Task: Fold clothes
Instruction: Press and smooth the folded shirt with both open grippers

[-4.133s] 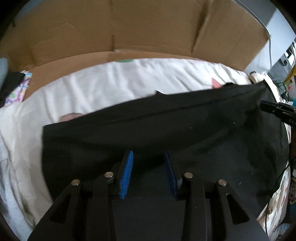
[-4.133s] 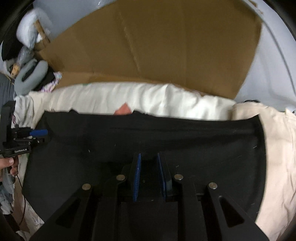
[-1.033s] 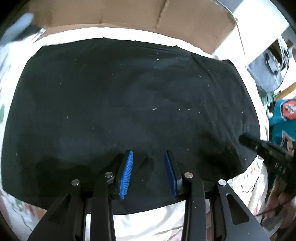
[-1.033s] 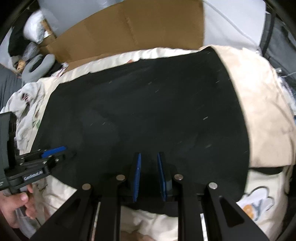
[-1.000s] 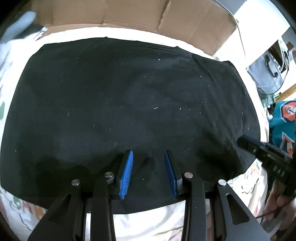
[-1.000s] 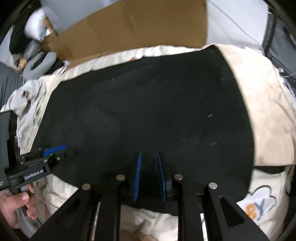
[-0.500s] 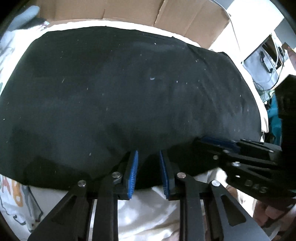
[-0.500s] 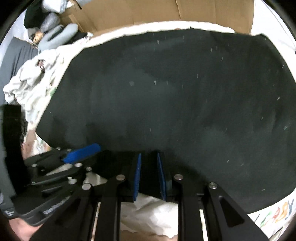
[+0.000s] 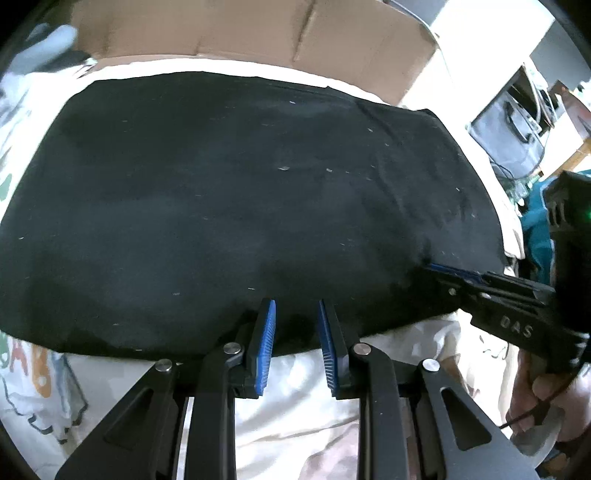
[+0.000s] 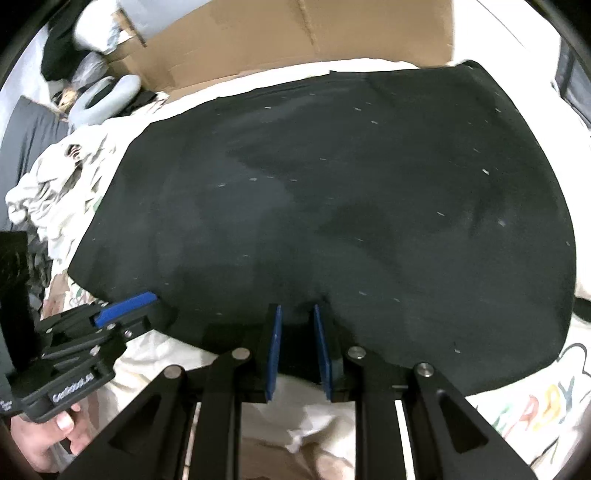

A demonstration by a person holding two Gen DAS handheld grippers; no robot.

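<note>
A black garment (image 9: pixel 240 192) lies spread flat on white printed bedding (image 9: pixel 295 398). My left gripper (image 9: pixel 295 306) sits at its near hem, blue pads narrowed on a small pucker of the black cloth. My right gripper (image 10: pixel 296 310) is shut on the same hem further right, with cloth (image 10: pixel 332 192) gathered between its pads. In the left wrist view the right gripper (image 9: pixel 432 267) reaches in from the right edge. In the right wrist view the left gripper (image 10: pixel 147 299) shows at lower left, held by a hand (image 10: pixel 44 435).
Flattened cardboard (image 9: pixel 258 26) stands behind the bedding. Crumpled pale clothes (image 10: pixel 55 184) and a grey neck pillow (image 10: pixel 103 96) lie at the left. A teal garment (image 9: pixel 539 236) and a grey bag (image 9: pixel 509 133) sit off the right side.
The left gripper's jaws have narrowed onto the near hem. Both grippers have drawn closer together along that edge, and the right gripper now looms larger in the left wrist view.
</note>
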